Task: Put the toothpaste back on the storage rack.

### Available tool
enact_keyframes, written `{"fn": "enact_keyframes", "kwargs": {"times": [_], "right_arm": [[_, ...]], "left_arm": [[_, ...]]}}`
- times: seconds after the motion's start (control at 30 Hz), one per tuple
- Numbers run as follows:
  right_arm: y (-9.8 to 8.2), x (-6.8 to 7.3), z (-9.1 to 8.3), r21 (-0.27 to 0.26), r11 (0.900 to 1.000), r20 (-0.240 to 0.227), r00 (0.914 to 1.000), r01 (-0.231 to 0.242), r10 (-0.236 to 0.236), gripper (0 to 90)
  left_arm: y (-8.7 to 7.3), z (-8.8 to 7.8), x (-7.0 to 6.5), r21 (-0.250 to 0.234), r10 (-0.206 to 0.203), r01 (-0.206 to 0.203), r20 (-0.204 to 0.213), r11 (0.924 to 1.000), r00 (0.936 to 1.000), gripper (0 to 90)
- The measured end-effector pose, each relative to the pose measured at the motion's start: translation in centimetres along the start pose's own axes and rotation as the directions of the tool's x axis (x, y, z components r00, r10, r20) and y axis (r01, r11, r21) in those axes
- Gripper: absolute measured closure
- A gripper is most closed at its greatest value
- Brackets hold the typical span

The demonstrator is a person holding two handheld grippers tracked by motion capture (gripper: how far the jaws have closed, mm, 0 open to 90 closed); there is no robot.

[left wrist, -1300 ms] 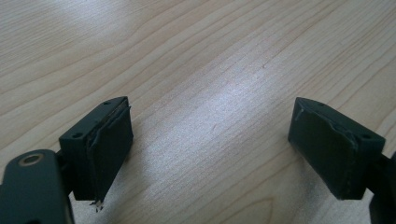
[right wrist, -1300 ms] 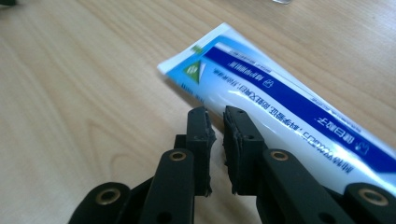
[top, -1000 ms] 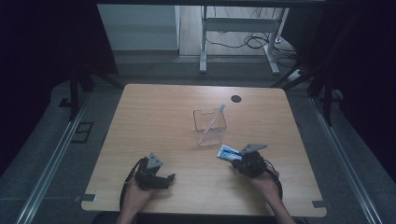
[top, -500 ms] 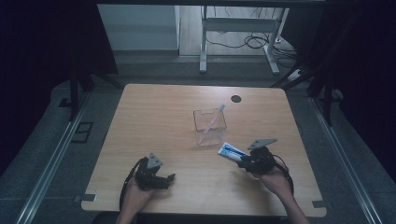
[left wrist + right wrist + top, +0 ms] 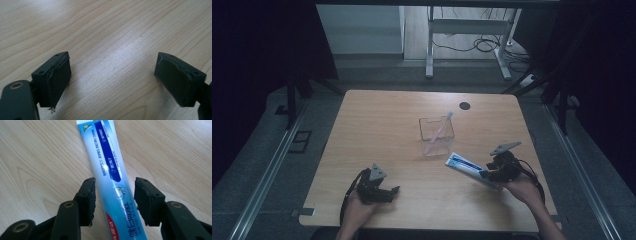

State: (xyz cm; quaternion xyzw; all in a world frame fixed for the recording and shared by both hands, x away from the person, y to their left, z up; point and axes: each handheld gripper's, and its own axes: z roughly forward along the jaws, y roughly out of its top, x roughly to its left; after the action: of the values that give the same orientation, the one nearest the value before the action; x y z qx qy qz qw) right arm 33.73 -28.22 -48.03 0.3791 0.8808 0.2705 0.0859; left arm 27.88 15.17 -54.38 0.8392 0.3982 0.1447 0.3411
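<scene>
A blue and white toothpaste tube (image 5: 466, 167) (image 5: 110, 167) lies flat on the wooden table (image 5: 387, 130), right of centre. My right gripper (image 5: 488, 175) (image 5: 115, 200) straddles its near end; its jaws have just been opening, and the pads (image 5: 88, 197) stand clear of the tube on both sides. A clear square cup (image 5: 437, 136) with a pink toothbrush (image 5: 439, 127) leaning in it stands at the table's middle. My left gripper (image 5: 389, 192) (image 5: 112, 82) rests low over bare wood at the front left, open with nothing between its pads (image 5: 58, 80).
A small dark round spot (image 5: 465, 105) marks the table's far right part. Metal desk legs (image 5: 429, 45) and cables lie on the floor beyond the far edge. The table's front edge runs just under both hands.
The right gripper has drawn back to the right and lifted slightly, leaving the toothpaste tube lying on the table. The left gripper has stayed put.
</scene>
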Motion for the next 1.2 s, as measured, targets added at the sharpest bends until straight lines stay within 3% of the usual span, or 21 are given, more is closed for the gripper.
{"fn": "enact_keyframes", "kwargs": {"times": [0.3, 0.6, 1.0, 1.1, 1.2], "right_arm": [[1.1, -0.2, 1.1, 0.11, 0.992, 0.001, 0.9981, 0.061, -0.061, 47.8], [2.7, -0.1, 2.7, 0.216, 0.969, -0.026, 0.9923, 0.124, -0.121, 47.5], [3.7, 0.2, 4.7, 0.289, 0.942, -0.056, 0.9855, 0.169, -0.16, 47.8], [3.8, 0.3, 4.8, 0.296, 0.938, -0.057, 0.9832, 0.183, -0.174, 50.8], [4.0, 0.2, 4.6, 0.298, 0.937, -0.062, 0.9828, 0.184, -0.174, 60.9]], "left_arm": [[0.0, 0.0, 0.0, 0.0, 0.0, 0.0, 0.0, 1.0, 1.0, 13.9], [0.0, 0.0, 0.0, 0.0, 0.0, 0.0, -0.001, 1.0, 1.0, 13.9], [0.0, 0.0, 0.0, 0.0, 0.0, 0.0, 0.0, 1.0, 1.0, 14.0], [0.0, 0.0, 0.0, 0.0, 0.0, 0.0, 0.0, 1.0, 1.0, 14.0], [0.0, 0.0, 0.0, 0.0, 0.0, 0.0, -0.001, 1.0, 1.0, 14.0]]}}
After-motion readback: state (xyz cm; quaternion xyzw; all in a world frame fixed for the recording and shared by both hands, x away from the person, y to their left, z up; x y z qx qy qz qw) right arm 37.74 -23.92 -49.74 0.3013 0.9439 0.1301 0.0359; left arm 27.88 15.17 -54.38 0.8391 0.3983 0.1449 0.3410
